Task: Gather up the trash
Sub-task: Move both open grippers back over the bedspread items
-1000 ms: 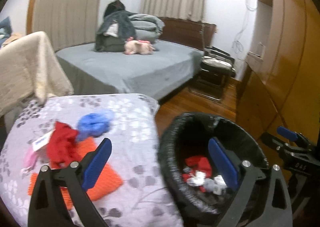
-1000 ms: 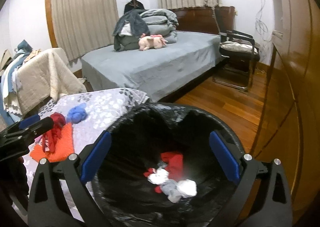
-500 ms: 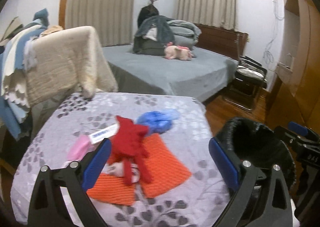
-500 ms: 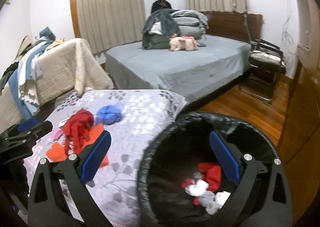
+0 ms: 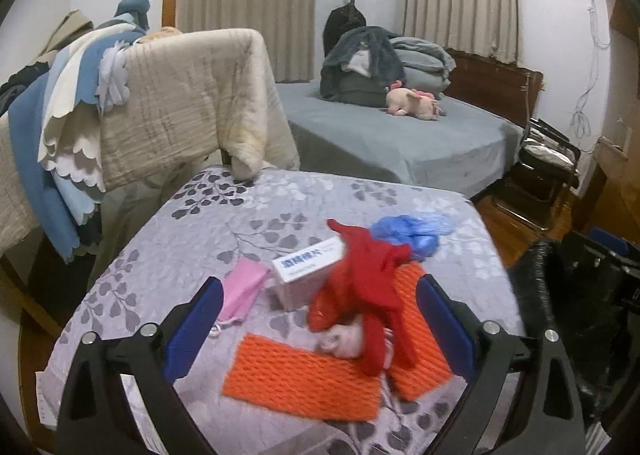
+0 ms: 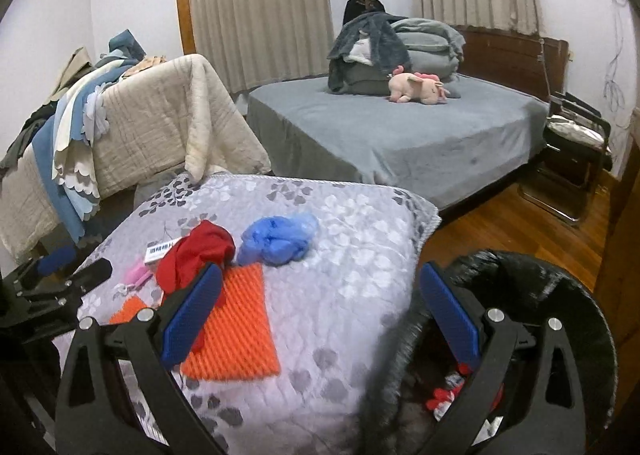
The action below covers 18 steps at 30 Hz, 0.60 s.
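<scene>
My left gripper [image 5: 316,319] hangs wide open and empty over the heap on the patterned table cover [image 5: 248,223], where the red cloth [image 5: 366,287] drapes over a white box [image 5: 308,269] and the orange mats [image 5: 304,375], with a pink mask [image 5: 244,291] and a blue bag [image 5: 412,233] just beside them; my right gripper [image 6: 320,319] is likewise wide open and empty between the table edge and the black-lined bin [image 6: 560,295], which already holds scraps. I judge the main risk to be a pinch on the red cloth dragging the box or a mat along, since they overlap, so that something spills short of the bin
</scene>
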Each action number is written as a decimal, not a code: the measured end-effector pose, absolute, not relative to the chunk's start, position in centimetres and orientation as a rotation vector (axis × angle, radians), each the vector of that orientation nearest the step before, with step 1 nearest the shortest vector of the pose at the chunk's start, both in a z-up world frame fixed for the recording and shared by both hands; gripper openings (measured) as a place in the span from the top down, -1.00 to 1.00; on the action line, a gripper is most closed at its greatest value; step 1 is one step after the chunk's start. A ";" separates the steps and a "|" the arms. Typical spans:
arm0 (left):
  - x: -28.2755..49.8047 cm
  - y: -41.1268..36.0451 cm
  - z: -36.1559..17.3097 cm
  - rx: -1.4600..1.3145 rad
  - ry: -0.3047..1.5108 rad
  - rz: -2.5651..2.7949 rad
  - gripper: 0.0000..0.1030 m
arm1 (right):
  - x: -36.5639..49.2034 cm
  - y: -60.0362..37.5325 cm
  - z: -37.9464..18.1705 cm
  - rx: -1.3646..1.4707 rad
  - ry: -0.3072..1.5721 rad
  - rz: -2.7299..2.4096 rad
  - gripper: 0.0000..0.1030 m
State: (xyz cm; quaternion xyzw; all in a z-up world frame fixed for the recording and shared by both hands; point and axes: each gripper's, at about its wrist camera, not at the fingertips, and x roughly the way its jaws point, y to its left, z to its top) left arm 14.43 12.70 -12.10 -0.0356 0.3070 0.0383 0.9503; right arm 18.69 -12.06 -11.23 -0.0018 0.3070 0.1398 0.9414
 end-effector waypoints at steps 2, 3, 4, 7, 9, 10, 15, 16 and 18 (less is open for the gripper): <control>15.5 13.4 -12.8 -0.069 0.631 0.083 -0.76 | 19.6 -11.2 -11.5 -0.007 0.627 0.293 -0.87; 15.9 13.5 -13.0 -0.068 0.635 0.084 -0.74 | 20.2 -10.7 -11.8 -0.014 0.630 0.296 -0.87; 16.4 13.9 -13.4 -0.067 0.640 0.086 -0.72 | 20.7 -10.2 -12.0 -0.019 0.634 0.298 -0.87; 18.0 15.3 -14.6 -0.075 0.662 0.099 -0.63 | 21.9 -9.2 -12.8 -0.027 0.649 0.301 -0.87; 18.9 16.0 -15.6 -0.080 0.685 0.099 -0.55 | 22.7 -8.5 -13.4 -0.036 0.661 0.303 -0.87; 19.3 16.4 -16.1 -0.082 0.696 0.098 -0.52 | 23.1 -8.2 -13.7 -0.039 0.668 0.304 -0.87; 20.9 17.5 -18.0 -0.090 0.741 0.059 -0.47 | 24.7 -6.8 -15.2 -0.054 0.696 0.314 -0.87; 21.1 17.6 -18.2 -0.091 0.744 0.051 -0.47 | 25.1 -6.6 -15.5 -0.060 0.699 0.315 -0.87; 21.7 17.6 -18.6 -0.091 0.750 0.026 -0.47 | 25.7 -6.2 -15.9 -0.062 0.706 0.316 -0.87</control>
